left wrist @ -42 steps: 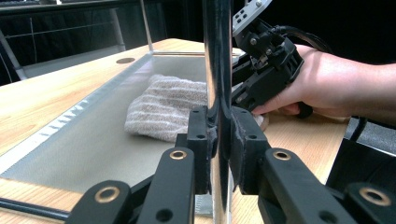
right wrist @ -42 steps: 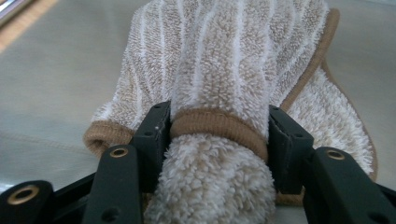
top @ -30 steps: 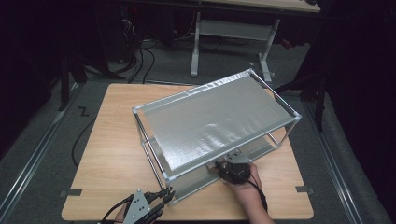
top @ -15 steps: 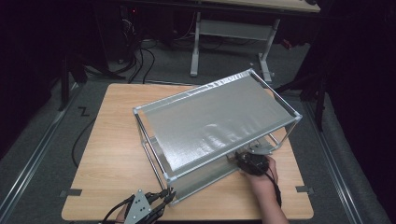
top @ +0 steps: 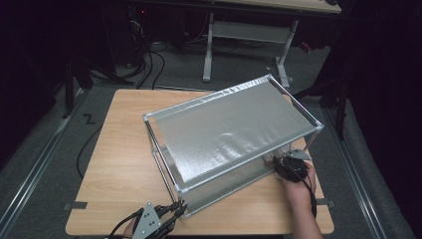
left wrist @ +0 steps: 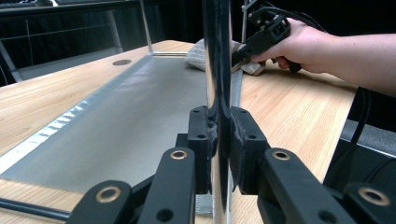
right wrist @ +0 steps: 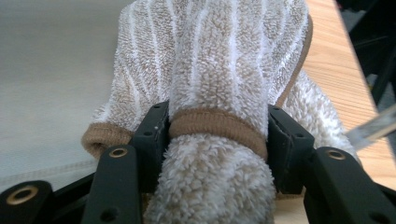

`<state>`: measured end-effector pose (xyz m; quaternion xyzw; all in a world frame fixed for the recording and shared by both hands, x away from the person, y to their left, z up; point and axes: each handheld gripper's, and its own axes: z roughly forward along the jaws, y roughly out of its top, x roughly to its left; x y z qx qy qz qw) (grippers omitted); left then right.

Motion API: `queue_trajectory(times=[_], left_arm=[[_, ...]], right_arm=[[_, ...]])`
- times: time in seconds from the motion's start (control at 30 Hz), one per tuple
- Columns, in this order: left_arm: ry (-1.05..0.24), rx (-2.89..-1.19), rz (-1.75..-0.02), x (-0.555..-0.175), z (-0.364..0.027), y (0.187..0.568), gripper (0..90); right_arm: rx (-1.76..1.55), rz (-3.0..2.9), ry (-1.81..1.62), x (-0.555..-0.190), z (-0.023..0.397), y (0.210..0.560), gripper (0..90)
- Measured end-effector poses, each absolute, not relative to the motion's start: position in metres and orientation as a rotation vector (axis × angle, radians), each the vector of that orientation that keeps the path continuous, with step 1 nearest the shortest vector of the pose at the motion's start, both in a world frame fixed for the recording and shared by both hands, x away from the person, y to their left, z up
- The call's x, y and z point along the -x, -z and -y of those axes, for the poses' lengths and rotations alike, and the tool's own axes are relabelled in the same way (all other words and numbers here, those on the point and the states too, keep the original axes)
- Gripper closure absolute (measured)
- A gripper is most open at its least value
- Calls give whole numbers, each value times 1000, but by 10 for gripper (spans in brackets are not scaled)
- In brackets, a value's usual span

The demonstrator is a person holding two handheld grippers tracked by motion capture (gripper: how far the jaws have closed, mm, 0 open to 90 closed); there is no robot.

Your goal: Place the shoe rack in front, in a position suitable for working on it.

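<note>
— Tongs first, nearest us: what is the left gripper [top: 176,209] doing at the table's front edge?

— Its jaws are pinched tight on the shiny upright post [left wrist: 217,70] at the near corner of the metal rack [top: 164,159]. From the left gripper view the two black pads squeeze the post from both sides, no gap showing.

— And the other one?

— The right gripper [right wrist: 217,140] is clamped around a bunched towel [right wrist: 219,60], beige and fluffy with white stripes and a tan hem. The jaws stand fairly wide because the cloth is thick, yet both pads press into it.

— Where does the towel sit?

— On the rack's lower grey shelf [left wrist: 135,116], toward its right end, under the frosted top panel [top: 229,129]. From above, the right hand [top: 298,186] reaches in at the rack's right front corner.

— Beyond that?

— The wooden table [top: 119,149] carries the rack at an angle; farther back, a white desk frame [top: 249,32] and cables on the dark floor.
</note>
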<state>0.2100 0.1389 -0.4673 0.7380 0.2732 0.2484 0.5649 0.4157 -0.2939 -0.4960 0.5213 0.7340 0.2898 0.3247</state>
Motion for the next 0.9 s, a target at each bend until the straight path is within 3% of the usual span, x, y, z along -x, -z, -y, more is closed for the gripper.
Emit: queue_trajectory(times=[0.43,0.9], left_arm=[[-590,-1735,-651,-208,-139,467,794],[-590,-1737,-647,-209,-139,467,794]], right_arm=[[-1410,-1849,-748,-413,307,499,488],[-1345,-1950,-785,-398,276,498,500]])
